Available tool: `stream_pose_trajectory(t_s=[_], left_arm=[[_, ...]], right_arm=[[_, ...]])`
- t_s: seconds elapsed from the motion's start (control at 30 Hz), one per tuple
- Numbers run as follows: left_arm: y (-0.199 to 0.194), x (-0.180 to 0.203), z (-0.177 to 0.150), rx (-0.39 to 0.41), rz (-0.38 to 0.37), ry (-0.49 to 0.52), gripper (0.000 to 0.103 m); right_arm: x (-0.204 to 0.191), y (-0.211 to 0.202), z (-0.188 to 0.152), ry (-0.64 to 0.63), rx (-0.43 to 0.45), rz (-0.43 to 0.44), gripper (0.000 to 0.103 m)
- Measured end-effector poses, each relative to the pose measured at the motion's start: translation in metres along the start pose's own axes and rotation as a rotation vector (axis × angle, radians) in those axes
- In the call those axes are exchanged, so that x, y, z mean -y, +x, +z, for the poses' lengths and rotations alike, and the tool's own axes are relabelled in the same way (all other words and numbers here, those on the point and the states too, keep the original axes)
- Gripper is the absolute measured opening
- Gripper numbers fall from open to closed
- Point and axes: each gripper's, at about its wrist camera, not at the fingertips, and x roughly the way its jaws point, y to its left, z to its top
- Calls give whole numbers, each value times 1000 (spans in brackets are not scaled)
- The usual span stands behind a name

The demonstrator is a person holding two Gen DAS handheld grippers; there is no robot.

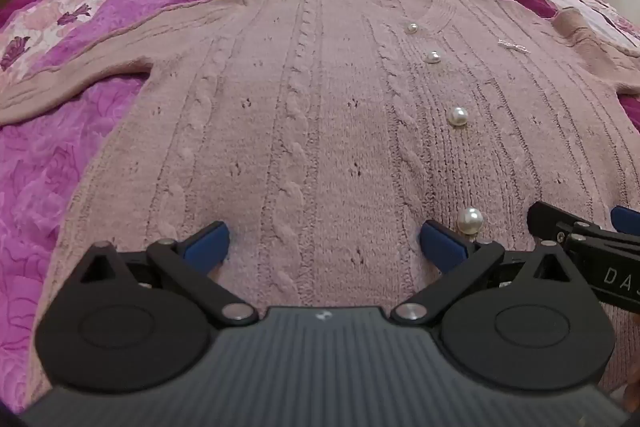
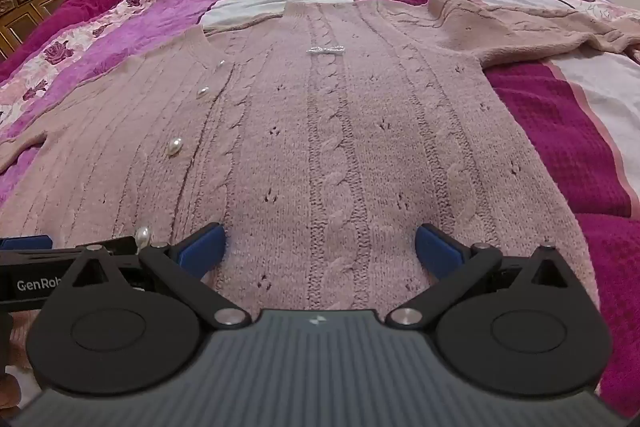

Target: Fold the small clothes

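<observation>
Looking at how things lie, folding hasn't really started yet. The pink cardigan (image 1: 320,131) is spread flat, front side up, on the bed (image 2: 560,131) with its striped purple and white cover, buttoned shut down a row of pearl buttons (image 1: 457,115), neck pointing away from both cameras. No crease or fold anywhere in the body that I can see.

Both grippers sit side by side down at the hem end. The left gripper (image 1: 324,243) has its fingers spread wide with just knit between them, pinching nothing, and the right gripper (image 2: 320,245) is the same deal, wide apart and empty. Can't tell if the blue pads are actually touching the knit or hovering just above it.

The left sleeve (image 1: 72,75) lies stretched out to the side and fairly tidy. The right sleeve (image 2: 540,27) is bunched and rumpled up by the shoulder, so I'd guess it needs straightening before it goes anywhere.

So pretty much everything is left: both sleeves in over the body, then the body folded up. Chunky cable knit like this will probably make a thick, springy fold.
</observation>
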Motion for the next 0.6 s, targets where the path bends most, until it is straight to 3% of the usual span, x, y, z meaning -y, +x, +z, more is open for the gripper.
stream_pose_trajectory(t_s=[0.6], left_arm=[[1, -1, -2, 1, 4, -1, 103]], right_arm=[[0, 0, 0, -7, -4, -6, 103]])
